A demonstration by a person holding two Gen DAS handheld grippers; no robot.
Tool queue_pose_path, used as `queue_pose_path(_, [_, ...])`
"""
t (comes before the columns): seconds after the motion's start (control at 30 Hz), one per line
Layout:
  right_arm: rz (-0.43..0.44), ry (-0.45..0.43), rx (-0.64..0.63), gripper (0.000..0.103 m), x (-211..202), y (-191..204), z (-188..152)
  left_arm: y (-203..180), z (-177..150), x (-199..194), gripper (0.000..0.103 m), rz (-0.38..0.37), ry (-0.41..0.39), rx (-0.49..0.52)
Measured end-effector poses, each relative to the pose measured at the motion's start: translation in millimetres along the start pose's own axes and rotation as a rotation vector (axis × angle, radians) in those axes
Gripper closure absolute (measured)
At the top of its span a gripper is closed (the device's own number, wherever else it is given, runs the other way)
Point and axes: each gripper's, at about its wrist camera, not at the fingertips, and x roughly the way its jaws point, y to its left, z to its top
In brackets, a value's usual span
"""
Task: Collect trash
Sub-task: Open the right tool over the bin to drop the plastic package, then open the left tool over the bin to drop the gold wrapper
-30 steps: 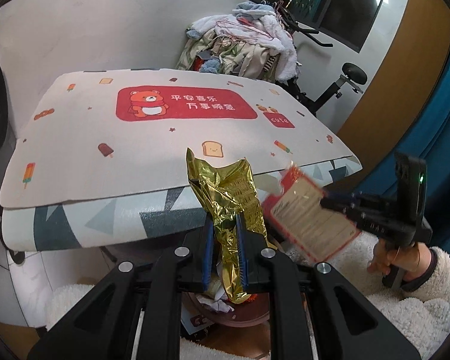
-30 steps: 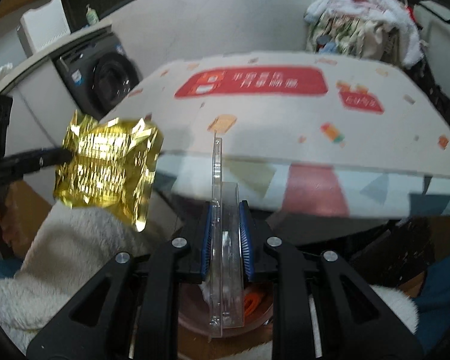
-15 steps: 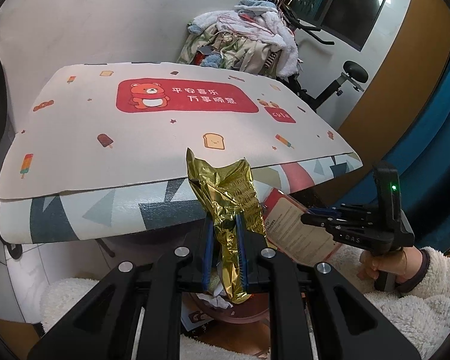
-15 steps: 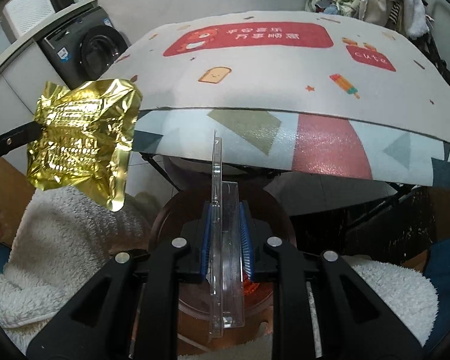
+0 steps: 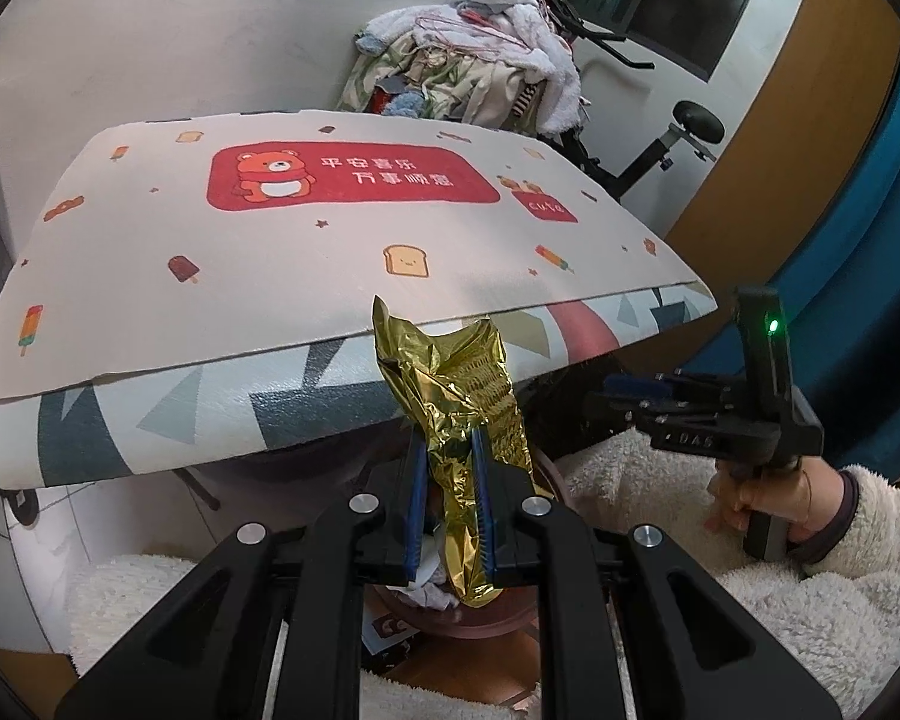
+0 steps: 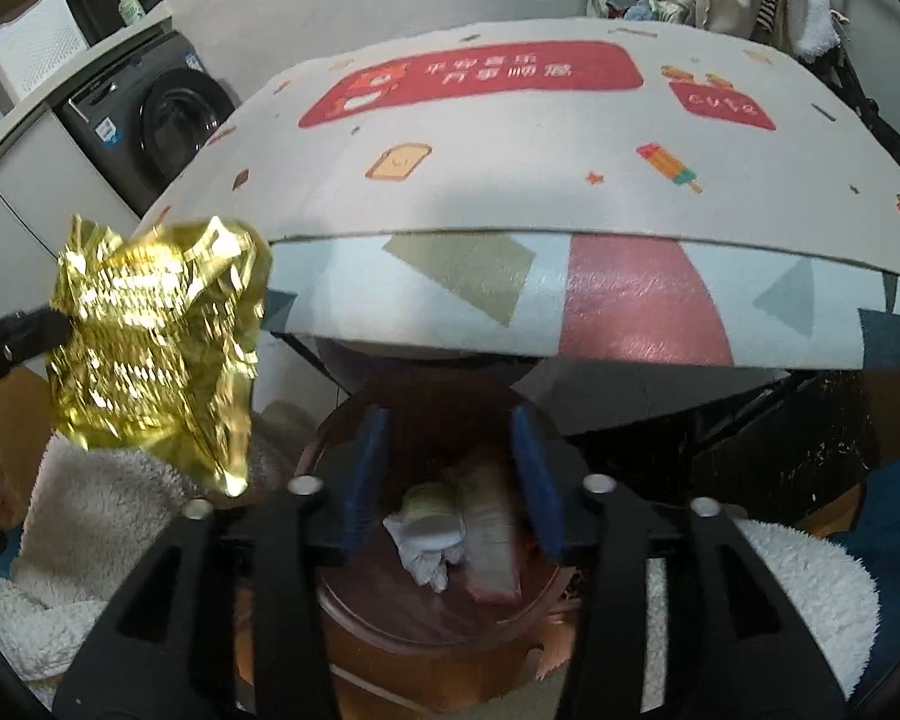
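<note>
A crinkled gold wrapper (image 5: 462, 414) is clamped mid-body by the left gripper (image 5: 448, 501), above the bin (image 6: 426, 618). The right gripper (image 6: 450, 480) is opening, nothing between. Light, limp, slippery foil is best pinched across its crumpled middle.

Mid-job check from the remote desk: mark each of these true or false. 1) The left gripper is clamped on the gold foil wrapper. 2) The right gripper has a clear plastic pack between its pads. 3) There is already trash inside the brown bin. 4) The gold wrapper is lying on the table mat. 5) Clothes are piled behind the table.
1) True: the left gripper pinches the gold foil wrapper.
2) False: the right gripper has nothing between its pads; its jaws are opening above the brown bin.
3) True: crumpled white paper and a flat packet lie inside.
4) False: the wrapper is held in the air in front of the table mat.
5) True: a pile of clothes sits behind it.
</note>
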Motion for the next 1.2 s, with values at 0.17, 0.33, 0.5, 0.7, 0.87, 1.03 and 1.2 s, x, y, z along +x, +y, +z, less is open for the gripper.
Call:
queue_pose_path(0.17, [-0.021, -0.094, -0.028, 0.011, -15, -4, 7, -3, -4, 13, 0.089, -0.005, 0.028, 0.023])
queue_pose_path(0.33, [-0.098, -0.181, -0.144, 0.006, -26, -1, 10, -8, -8, 27, 0.089, -0.037, 0.035, 0.044])
queue_pose_path(0.5, [-0.113, -0.21, -0.168, 0.006, -24, -6, 2, -22, -12, 40, 0.089, -0.022, 0.023, 0.125])
queue_pose_path(0.7, [-0.129, -0.248, -0.142, 0.006, -27, -10, -2, -29, -20, 59, 0.089, -0.026, 0.044, 0.143])
queue_pose_path(0.87, [-0.151, -0.248, -0.146, 0.006, -24, -8, -4, -23, -28, 74, 0.089, -0.03, 0.083, 0.121])
queue_pose_path(1.03, [-0.17, -0.247, -0.179, 0.006, -22, -1, -6, -16, -31, 88, 0.089, -0.018, 0.125, 0.083])
queue_pose_path(1.2, [-0.172, -0.249, -0.187, 0.006, -23, 0, -7, -23, -34, 95, 0.089, -0.021, 0.152, 0.115])
